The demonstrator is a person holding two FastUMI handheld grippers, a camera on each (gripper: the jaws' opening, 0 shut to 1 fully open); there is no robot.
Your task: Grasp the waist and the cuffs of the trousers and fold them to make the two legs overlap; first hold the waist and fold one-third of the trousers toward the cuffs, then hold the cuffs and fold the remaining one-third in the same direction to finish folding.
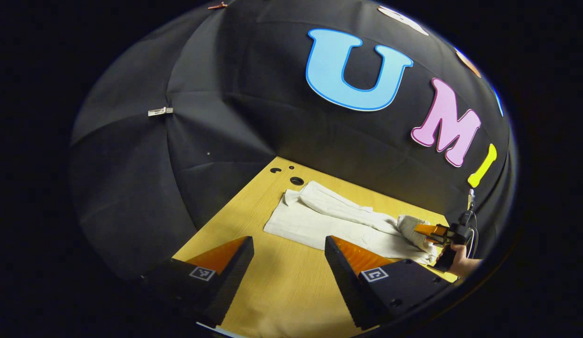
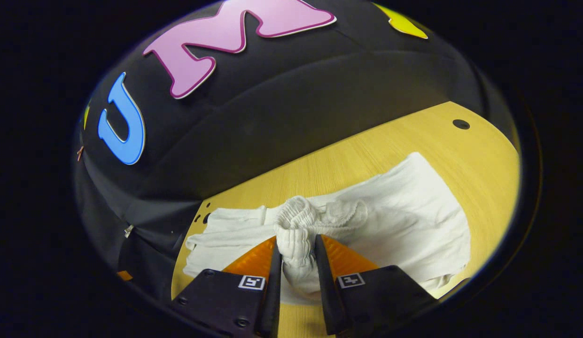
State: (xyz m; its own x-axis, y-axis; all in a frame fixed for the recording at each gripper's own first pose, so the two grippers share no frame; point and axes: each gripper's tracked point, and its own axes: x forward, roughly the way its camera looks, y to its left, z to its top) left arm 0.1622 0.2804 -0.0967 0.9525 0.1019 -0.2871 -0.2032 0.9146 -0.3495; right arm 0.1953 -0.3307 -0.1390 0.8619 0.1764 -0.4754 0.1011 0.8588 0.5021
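In the right gripper view, the right gripper (image 2: 295, 256) has its jaws pinched on the gathered elastic waist (image 2: 298, 225) of the white trousers (image 2: 404, 220), both fingers pressing the bunched cloth. Beyond the waist the trousers lie spread on the wooden worktop (image 2: 366, 155). In the left gripper view, the left gripper (image 1: 289, 244) hangs over bare worktop on the near side of the trousers, jaws wide and holding nothing. A hand (image 1: 460, 264) grips the far gripper at the waist end.

Wooden table (image 1: 291, 291) with holes (image 1: 296, 180), black cloth wall (image 1: 216, 141).
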